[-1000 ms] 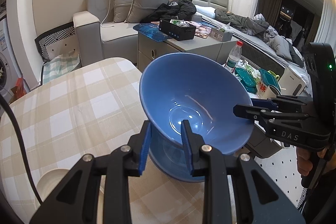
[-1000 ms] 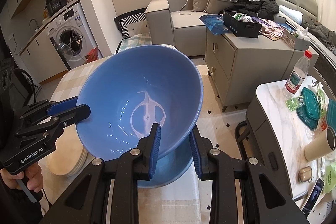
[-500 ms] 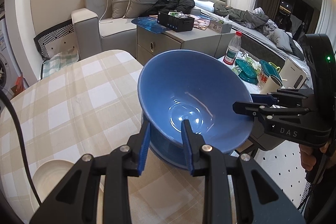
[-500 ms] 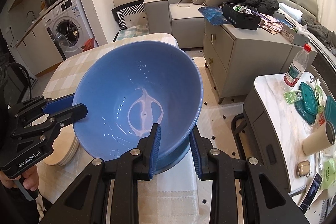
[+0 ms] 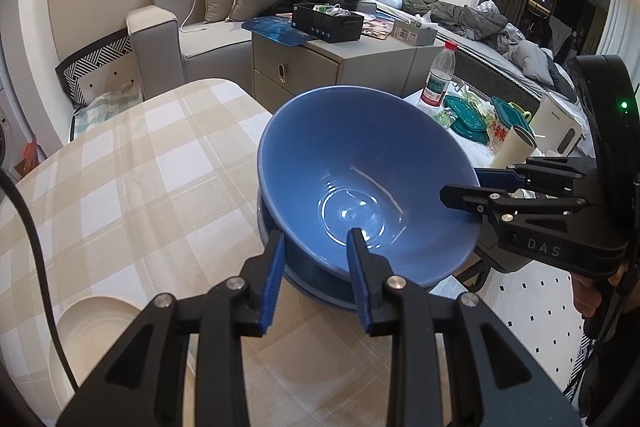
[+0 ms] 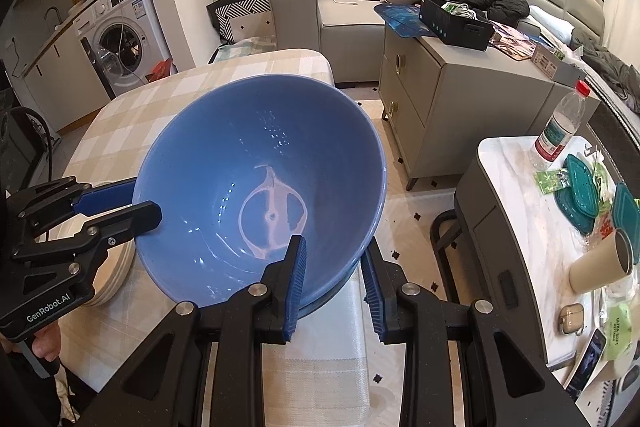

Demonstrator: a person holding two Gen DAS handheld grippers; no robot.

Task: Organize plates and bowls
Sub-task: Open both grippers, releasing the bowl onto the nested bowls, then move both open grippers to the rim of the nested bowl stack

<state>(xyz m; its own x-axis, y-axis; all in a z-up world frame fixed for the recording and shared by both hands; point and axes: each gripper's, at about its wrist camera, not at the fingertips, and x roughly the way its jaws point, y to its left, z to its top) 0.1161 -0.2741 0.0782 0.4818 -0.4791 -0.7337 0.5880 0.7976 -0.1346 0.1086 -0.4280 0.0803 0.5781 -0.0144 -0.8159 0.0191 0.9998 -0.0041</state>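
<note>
A large blue bowl [image 5: 360, 167] [image 6: 248, 155] is tilted and nested in a second blue bowl [image 5: 304, 279] [image 6: 320, 291] on the checked tablecloth [image 5: 140, 187]. My left gripper [image 5: 316, 247] is shut on the near rim of the upper bowl, one pad inside and one outside. In the right wrist view the left gripper [image 6: 120, 207] comes in from the left. My right gripper [image 6: 334, 255] is shut on the opposite rim in the same way. It shows at the right of the left wrist view as the right gripper [image 5: 468, 187]. Cream plates [image 5: 92, 327] [image 6: 116, 271] lie stacked beside the bowls.
Right of the table stands a marble side table [image 6: 516, 167] with a water bottle [image 6: 560, 131], teal containers [image 6: 580, 187] and a paper cup [image 6: 600, 267]. Beyond are a grey cabinet [image 6: 440, 87] and a sofa [image 5: 200, 39]. A washing machine [image 6: 120, 43] stands far left.
Both grippers have come down together with the upper blue bowl, which now sits lower, into the bowl beneath it. The grip on the rim looks the same.
</note>
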